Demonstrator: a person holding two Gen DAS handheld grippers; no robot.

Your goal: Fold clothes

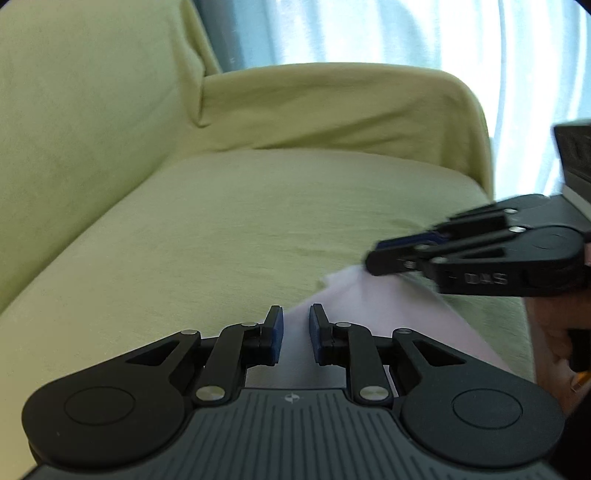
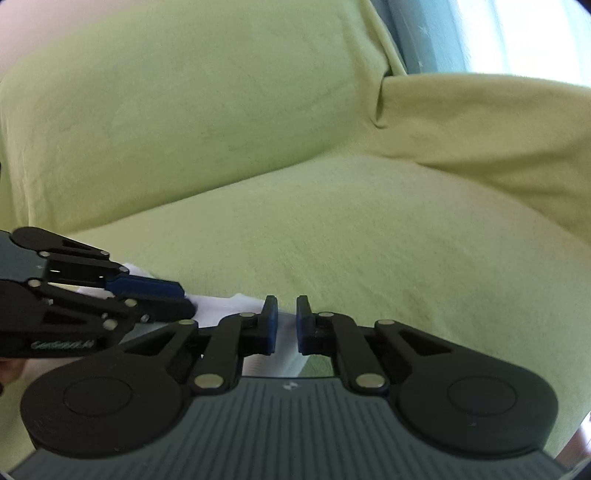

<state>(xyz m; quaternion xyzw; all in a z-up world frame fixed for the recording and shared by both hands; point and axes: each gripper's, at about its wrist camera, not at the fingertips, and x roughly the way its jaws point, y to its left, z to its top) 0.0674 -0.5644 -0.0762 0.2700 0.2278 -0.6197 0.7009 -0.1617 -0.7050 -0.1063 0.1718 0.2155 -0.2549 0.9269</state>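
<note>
A pale white-pink garment (image 1: 369, 306) lies flat on the yellow-green sofa seat (image 1: 240, 221). My left gripper (image 1: 296, 314) hovers over the garment's left edge, fingers a narrow gap apart, with the cloth showing through the gap and not pinched. My right gripper (image 1: 373, 258) reaches in from the right to the garment's far corner. In the right wrist view the right gripper (image 2: 287, 304) stands slightly open over the white garment (image 2: 229, 306), and the left gripper (image 2: 184, 299) comes in from the left, low over the same cloth. Most of the garment is hidden under the grippers.
The sofa backrest (image 2: 184, 110) rises behind the seat (image 2: 369, 240) and an armrest (image 1: 332, 107) closes the far end. A bright curtained window (image 1: 369, 29) is beyond. A person's hand (image 1: 554, 332) holds the right gripper at the right edge.
</note>
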